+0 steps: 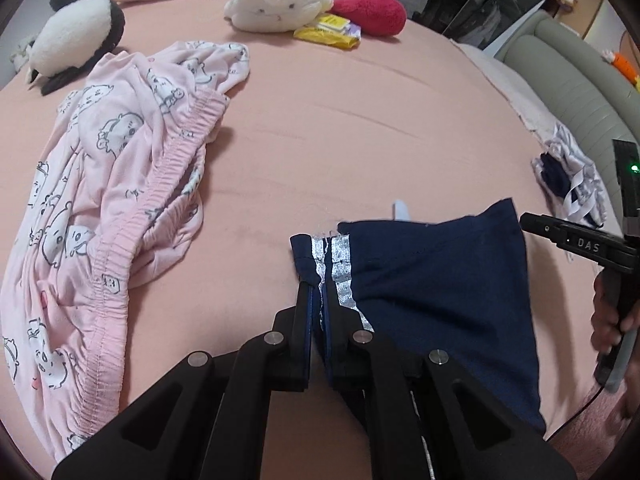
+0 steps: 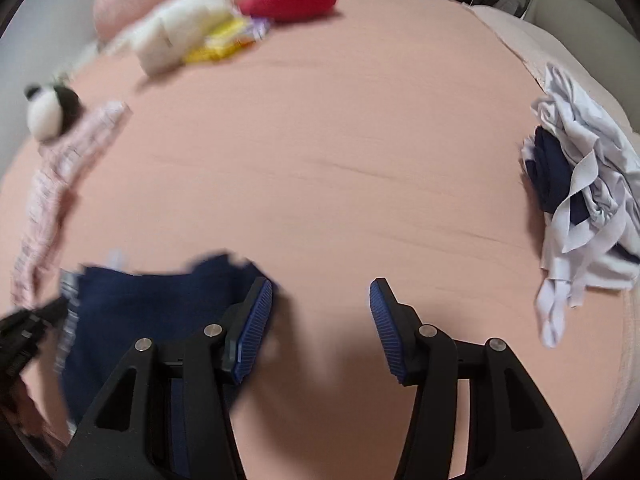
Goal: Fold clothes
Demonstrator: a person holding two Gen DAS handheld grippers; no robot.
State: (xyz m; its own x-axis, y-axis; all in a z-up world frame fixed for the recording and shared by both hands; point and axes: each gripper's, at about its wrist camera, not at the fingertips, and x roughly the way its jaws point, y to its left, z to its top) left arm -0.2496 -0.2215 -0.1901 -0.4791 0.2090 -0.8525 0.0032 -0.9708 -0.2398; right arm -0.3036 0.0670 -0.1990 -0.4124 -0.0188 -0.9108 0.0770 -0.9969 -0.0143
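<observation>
A: Left wrist view. Left gripper [image 1: 318,286] is pinched tight on the striped edge of the navy shorts [image 1: 432,296], which lie on the pink bed sheet [image 1: 340,132] just ahead and to its right. Silver stripes [image 1: 340,268] run right at the pinch.

B: Other clothes?

A: Pink printed pajamas [image 1: 104,200] heaped on the left, well apart from the shorts. White-and-navy pile [image 1: 568,184] at the right edge of the bed. Stuffed toys at the far end.

B: Any text?

A: "DAS" on the other gripper's body at the right of frame. The yellow packet [image 1: 326,32] has print, unreadable.

B: Right wrist view?

A: Blurred. Right gripper [image 2: 322,304] has fingers spread wide, holding nothing, above bare sheet. Shorts [image 2: 152,312] sit to its left, their corner touching or just behind the left pad [image 2: 254,328], can't tell which.

B: Handling?

A: My read: light, limp, thin fabric, will sag and crease if held at one point. Take the free corner opposite the left pinch, along the hem, for an even fold.
</observation>
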